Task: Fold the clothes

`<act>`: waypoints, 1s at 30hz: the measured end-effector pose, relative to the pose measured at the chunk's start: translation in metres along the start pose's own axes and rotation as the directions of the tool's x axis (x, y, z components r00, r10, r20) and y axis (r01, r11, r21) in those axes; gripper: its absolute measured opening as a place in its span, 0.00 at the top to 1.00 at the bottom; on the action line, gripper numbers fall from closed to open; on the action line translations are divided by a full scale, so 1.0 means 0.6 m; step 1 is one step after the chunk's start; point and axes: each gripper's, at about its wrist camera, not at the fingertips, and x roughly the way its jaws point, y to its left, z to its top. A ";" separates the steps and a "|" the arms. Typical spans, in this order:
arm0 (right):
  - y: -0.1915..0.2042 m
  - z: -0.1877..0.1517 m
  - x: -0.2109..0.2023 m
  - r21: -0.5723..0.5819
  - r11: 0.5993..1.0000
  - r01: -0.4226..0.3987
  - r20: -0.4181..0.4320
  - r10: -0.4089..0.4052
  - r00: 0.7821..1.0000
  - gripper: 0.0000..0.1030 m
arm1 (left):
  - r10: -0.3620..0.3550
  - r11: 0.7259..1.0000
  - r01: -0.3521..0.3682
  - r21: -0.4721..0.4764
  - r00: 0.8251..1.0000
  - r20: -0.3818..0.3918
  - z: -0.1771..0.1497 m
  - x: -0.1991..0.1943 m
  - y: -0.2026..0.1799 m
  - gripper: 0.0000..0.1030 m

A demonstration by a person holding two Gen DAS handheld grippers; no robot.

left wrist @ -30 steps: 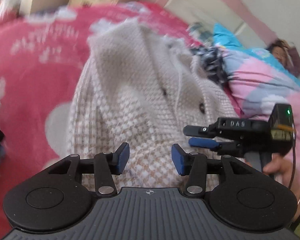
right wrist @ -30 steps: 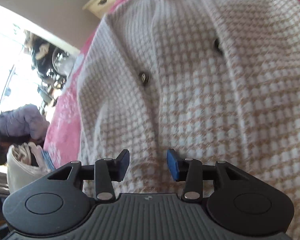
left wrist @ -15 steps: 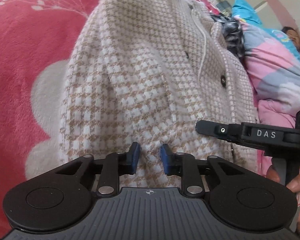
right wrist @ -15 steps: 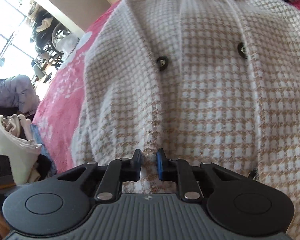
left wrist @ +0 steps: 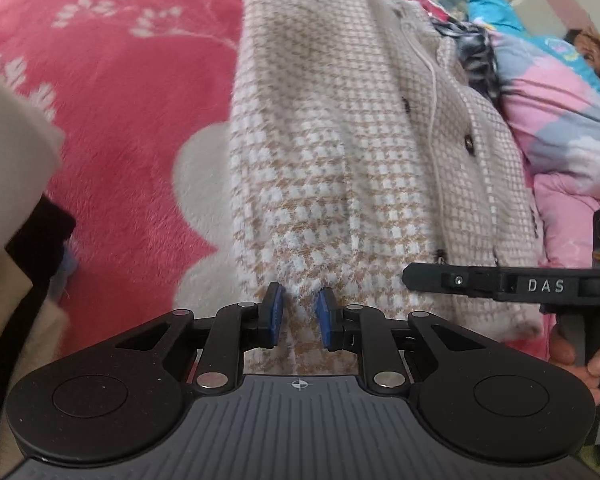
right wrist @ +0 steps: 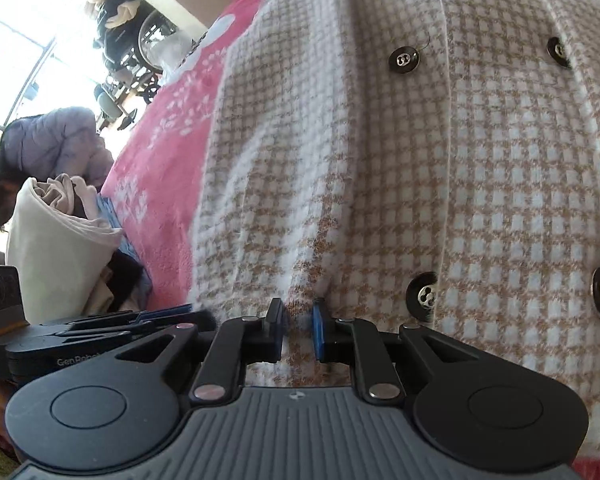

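Where jaws pinch, cardigan (left wrist: 320, 152) hem hides.

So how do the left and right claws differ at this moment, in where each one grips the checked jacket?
The left claw pinches the checked jacket at its hem along a plain folded stretch, near the pink blanket. The right claw pinches the hem closer to the front, beside a metal button. Both are shut on a small fold of hem fabric between blue pads.

Two black hand-held grippers, left gripper (left wrist: 299, 312) and right gripper (right wrist: 299, 327), show blue finger pads (left wrist: 275, 312), silver pivot screws (left wrist: 211, 380), ribbed grey housings and white "DAS" lettering (left wrist: 545, 286).
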 end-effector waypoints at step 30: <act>0.057 0.144 -0.105 -0.268 0.907 0.325 0.391 -0.206 0.897 0.66 | 0.068 0.990 -0.094 0.106 0.971 0.231 0.033 0.003 -0.094 0.68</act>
